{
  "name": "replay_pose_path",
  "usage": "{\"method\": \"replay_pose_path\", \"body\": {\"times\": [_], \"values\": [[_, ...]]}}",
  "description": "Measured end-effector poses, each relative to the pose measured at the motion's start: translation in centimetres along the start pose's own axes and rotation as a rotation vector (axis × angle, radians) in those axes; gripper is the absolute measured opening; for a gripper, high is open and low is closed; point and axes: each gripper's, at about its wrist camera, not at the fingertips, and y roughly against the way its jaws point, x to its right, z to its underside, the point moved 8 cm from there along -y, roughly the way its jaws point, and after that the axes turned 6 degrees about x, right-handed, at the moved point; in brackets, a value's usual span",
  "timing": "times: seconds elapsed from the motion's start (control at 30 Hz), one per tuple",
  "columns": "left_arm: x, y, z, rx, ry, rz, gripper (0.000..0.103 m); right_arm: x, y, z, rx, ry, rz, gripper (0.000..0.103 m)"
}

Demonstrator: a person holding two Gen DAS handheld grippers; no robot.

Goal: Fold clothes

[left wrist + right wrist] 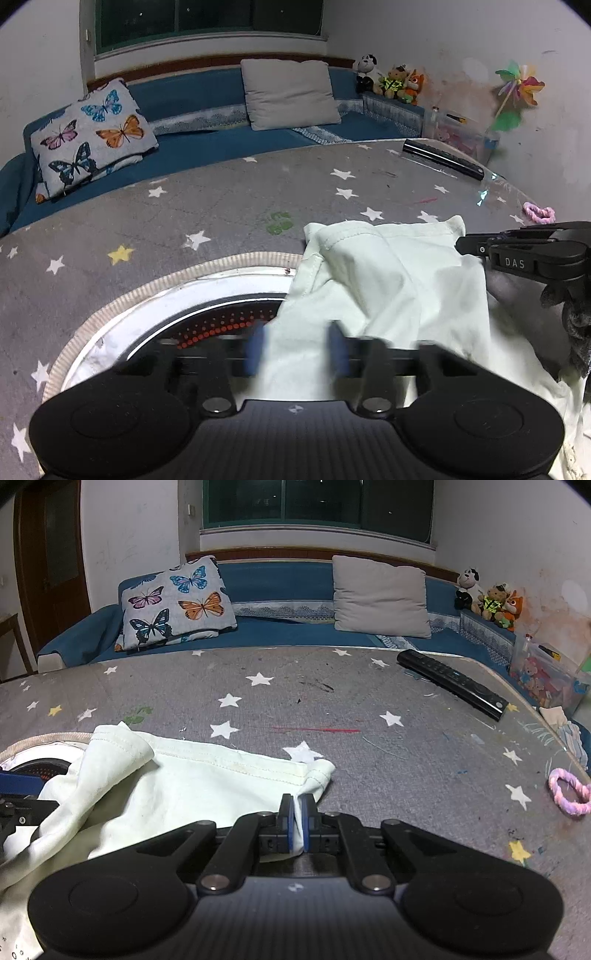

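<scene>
A pale mint-white garment (391, 291) lies crumpled on the grey star-print table cover (221, 206); it also shows in the right wrist view (192, 779). My left gripper (297, 349) is open, its blurred blue pads (255, 349) on either side of the garment's near edge. My right gripper (297, 821) is shut on a fold of the garment near its right hem corner; it shows in the left wrist view (461, 245) at the garment's right side.
A round heater with a white rim (177, 295) is set into the table, partly under the garment. A black remote (450, 683) and a pink hair tie (569, 792) lie at the right. A blue sofa with cushions (380, 596) stands behind.
</scene>
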Motion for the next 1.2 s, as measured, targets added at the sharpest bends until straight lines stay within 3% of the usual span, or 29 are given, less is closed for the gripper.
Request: {"method": "replay_pose_path", "body": {"times": [0.1, 0.33, 0.37, 0.47, 0.63, 0.7, 0.8, 0.83, 0.93, 0.97, 1.0, 1.07, 1.2], "values": [[-1.7, 0.6, -0.2, 0.040, -0.012, -0.077, 0.000, -0.1, 0.0, 0.0, -0.001, -0.002, 0.003, 0.005], [-8.8, 3.0, -2.0, 0.135, 0.014, -0.364, 0.000, -0.1, -0.1, -0.1, -0.002, 0.004, 0.010, 0.005], [-9.8, 3.2, -2.0, 0.122, 0.055, -0.365, 0.000, -0.1, -0.1, -0.1, -0.002, 0.007, 0.012, 0.005], [-10.1, 2.8, -1.4, 0.075, 0.172, -0.228, 0.001, -0.1, -0.1, -0.1, -0.003, 0.005, 0.014, 0.005], [-5.5, 1.5, -0.5, 0.015, 0.129, -0.035, 0.008, -0.1, -0.3, -0.1, 0.000, 0.007, 0.015, 0.006], [-3.8, 0.9, -0.2, -0.002, 0.088, -0.006, 0.032, -0.1, -0.3, -0.2, -0.001, 0.009, 0.016, 0.006], [-1.9, 0.3, 0.0, -0.007, 0.040, 0.025, 0.050, -0.2, -0.3, -0.2, -0.003, 0.015, 0.015, 0.006], [-1.4, 0.1, 0.1, -0.013, 0.030, 0.037, 0.051, -0.1, -0.3, -0.2, -0.004, 0.015, 0.014, 0.006], [-0.3, -0.7, 0.5, -0.026, 0.008, 0.044, 0.049, -0.1, -0.3, -0.2, -0.003, 0.013, 0.012, 0.006], [0.1, -0.8, 0.6, -0.022, -0.002, 0.048, 0.043, -0.1, -0.3, -0.2, -0.002, 0.012, 0.011, 0.006], [0.3, -0.8, 0.5, -0.015, -0.010, 0.053, 0.030, -0.1, -0.3, -0.2, -0.002, 0.011, 0.011, 0.006], [0.5, -0.7, 0.4, 0.007, -0.028, 0.049, 0.018, 0.0, -0.3, -0.2, -0.001, 0.009, 0.010, 0.006], [-1.3, 0.8, -0.9, 0.096, -0.095, -0.094, 0.013, 0.0, -0.3, -0.2, 0.001, 0.004, 0.009, 0.007]]}}
